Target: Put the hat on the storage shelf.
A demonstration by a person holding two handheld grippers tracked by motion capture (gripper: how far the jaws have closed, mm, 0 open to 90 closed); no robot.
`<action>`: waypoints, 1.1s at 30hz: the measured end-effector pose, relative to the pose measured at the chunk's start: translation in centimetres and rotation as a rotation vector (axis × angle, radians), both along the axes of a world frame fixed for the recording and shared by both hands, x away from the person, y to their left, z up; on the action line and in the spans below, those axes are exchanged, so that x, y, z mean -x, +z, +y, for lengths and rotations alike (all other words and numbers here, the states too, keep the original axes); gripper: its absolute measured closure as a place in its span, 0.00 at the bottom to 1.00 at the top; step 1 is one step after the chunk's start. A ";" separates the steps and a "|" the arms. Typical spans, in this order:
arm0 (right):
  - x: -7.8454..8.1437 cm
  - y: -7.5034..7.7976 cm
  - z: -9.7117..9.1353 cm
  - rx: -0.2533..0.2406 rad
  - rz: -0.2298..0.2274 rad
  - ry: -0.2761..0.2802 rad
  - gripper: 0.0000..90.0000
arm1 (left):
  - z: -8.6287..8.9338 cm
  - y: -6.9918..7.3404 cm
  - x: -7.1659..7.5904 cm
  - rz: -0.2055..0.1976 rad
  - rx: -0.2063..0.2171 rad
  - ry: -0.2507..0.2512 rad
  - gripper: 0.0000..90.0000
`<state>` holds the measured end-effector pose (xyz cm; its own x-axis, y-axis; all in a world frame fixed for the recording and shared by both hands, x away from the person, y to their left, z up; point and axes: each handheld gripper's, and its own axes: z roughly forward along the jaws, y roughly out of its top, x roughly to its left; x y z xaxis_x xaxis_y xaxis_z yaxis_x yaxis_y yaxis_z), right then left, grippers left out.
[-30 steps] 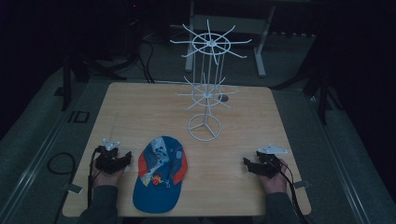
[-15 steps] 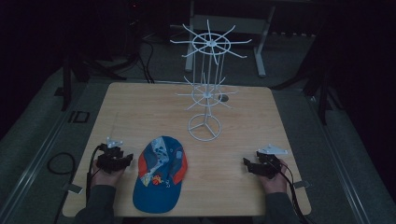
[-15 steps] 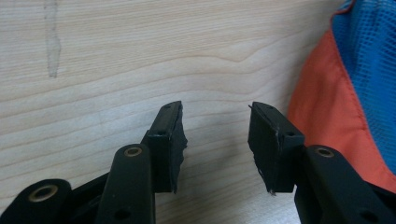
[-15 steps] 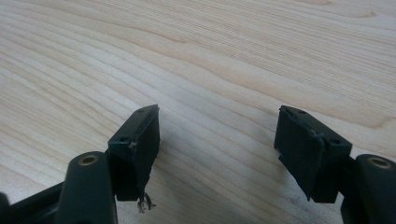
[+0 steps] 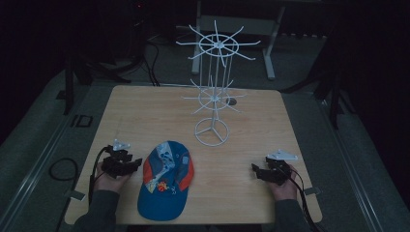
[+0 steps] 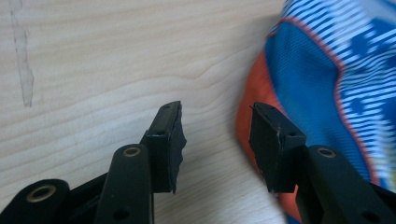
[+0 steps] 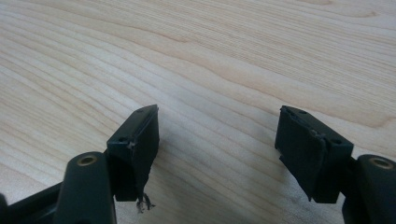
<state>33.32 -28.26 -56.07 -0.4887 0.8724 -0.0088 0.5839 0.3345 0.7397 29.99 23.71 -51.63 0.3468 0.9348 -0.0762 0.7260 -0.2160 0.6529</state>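
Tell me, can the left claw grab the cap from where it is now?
Probably yes. The left claw is open and sits right beside the cap on the table, with just bare wood between them. In the left gripper view the cap's orange edge lies just past its jaws.

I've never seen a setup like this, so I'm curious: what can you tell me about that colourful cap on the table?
The cap is a baseball cap of what looks like fabric, with blue, orange and striped panels and a plain blue brim facing the person. It lies flat, crown up, on the wooden table, near its front edge. The left gripper sits open just beside its orange edge, not touching it as far as can be seen.
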 end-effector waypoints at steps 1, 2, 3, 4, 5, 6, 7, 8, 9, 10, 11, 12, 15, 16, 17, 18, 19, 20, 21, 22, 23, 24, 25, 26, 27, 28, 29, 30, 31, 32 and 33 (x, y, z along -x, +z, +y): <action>0.0 0.0 0.0 0.000 0.000 0.000 0.34 | -0.1 0.3 0.0 -0.002 0.001 -0.006 0.61; 0.0 0.0 0.0 0.000 0.000 0.000 0.34 | -0.3 0.6 0.1 -0.004 0.000 -0.008 0.61; 0.0 0.0 0.0 0.000 0.000 0.000 0.34 | -0.4 0.8 0.1 -0.008 0.002 -0.013 0.60; 0.0 0.0 0.0 0.000 0.000 0.000 0.34 | -0.6 1.0 0.1 -0.011 -0.001 -0.018 0.60; 0.0 0.0 0.0 0.000 0.000 0.000 0.34 | -0.7 1.3 0.2 -0.011 -0.002 -0.020 0.60; 0.0 0.0 0.0 0.000 0.000 0.000 0.34 | -0.9 1.4 0.2 -0.014 -0.001 -0.026 0.60; 0.0 0.0 0.0 0.000 0.000 0.000 0.34 | -1.1 1.6 0.2 -0.016 -0.003 -0.034 0.59; 0.0 0.0 0.0 0.000 0.000 0.000 0.34 | -1.3 1.7 0.3 -0.017 -0.005 -0.039 0.59; 0.0 0.0 0.0 0.000 0.000 0.000 0.34 | -1.6 1.8 0.3 -0.014 -0.007 -0.044 0.58; 0.0 0.0 0.0 0.000 0.000 0.000 0.34 | -1.8 1.8 0.4 -0.016 -0.006 -0.050 0.58; 0.0 0.0 0.0 0.000 0.000 0.000 0.34 | -2.0 1.9 0.4 -0.017 -0.006 -0.055 0.57; 0.0 0.0 0.0 0.000 0.000 0.000 0.34 | -2.2 2.0 0.5 -0.020 -0.007 -0.059 0.56; 0.0 0.0 0.0 0.000 0.000 0.000 0.34 | -2.9 2.4 0.7 -0.028 -0.002 -0.070 0.54; 0.0 0.0 0.0 0.000 0.000 0.000 0.34 | -3.2 2.5 0.8 -0.029 -0.003 -0.074 0.53; 0.0 0.0 0.0 0.000 -0.001 0.000 0.34 | -3.4 2.5 0.8 -0.032 -0.005 -0.079 0.53; 0.0 0.0 0.0 0.000 0.000 0.000 0.34 | -3.7 2.6 0.9 -0.033 -0.008 -0.084 0.52; 0.0 0.0 0.0 0.000 0.000 0.000 0.34 | -4.0 2.6 1.0 -0.035 -0.007 -0.085 0.51; 0.0 0.0 0.0 0.000 0.000 0.000 0.34 | -4.2 2.6 1.1 -0.032 -0.007 -0.087 0.50; 0.0 0.0 0.0 0.000 0.000 0.000 0.34 | -4.5 2.6 1.1 -0.030 -0.003 -0.093 0.50; 0.0 0.0 0.0 0.000 0.000 0.000 0.34 | -4.7 2.6 1.1 -0.027 -0.004 -0.097 0.50; 0.0 0.0 0.0 0.000 0.000 0.000 0.34 | -5.0 2.5 1.2 -0.025 -0.008 -0.098 0.49; 0.0 0.0 0.0 0.000 0.000 0.000 0.34 | -5.2 2.5 1.2 -0.021 -0.008 -0.101 0.48; 0.0 0.0 0.0 0.000 0.000 0.000 0.34 | -5.5 2.4 1.2 -0.018 -0.008 -0.105 0.48; 0.0 0.0 0.0 0.000 0.000 0.000 0.34 | -5.7 2.4 1.3 -0.017 -0.007 -0.107 0.47; 0.0 0.0 0.0 0.000 0.000 0.000 0.34 | -5.9 2.3 1.3 -0.014 -0.009 -0.110 0.47; 0.0 0.0 0.0 0.000 0.000 0.000 0.34 | -6.2 2.3 1.3 -0.013 -0.006 -0.111 0.46; 0.0 0.0 0.0 0.000 0.000 0.000 0.34 | -6.2 2.3 1.3 -0.013 -0.006 -0.111 0.46; 0.0 0.0 0.0 0.000 0.000 0.000 0.34 | -6.6 2.2 1.3 -0.004 -0.007 -0.116 0.46; 0.0 0.0 0.0 0.000 0.000 0.000 0.34 | -6.9 2.2 1.3 0.001 -0.009 -0.122 0.46; 0.0 0.0 0.0 0.000 0.000 0.000 0.34 | -7.1 2.1 1.3 0.004 -0.009 -0.127 0.46; 0.0 0.0 0.0 0.000 0.000 0.000 0.34 | -7.4 2.0 1.3 0.005 -0.009 -0.132 0.46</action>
<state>33.32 -28.27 -56.07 -0.4889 0.8723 -0.0091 0.5837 0.3349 0.7397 28.65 16.30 -49.59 0.4662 0.8819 -0.0699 0.6940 -0.3156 0.6471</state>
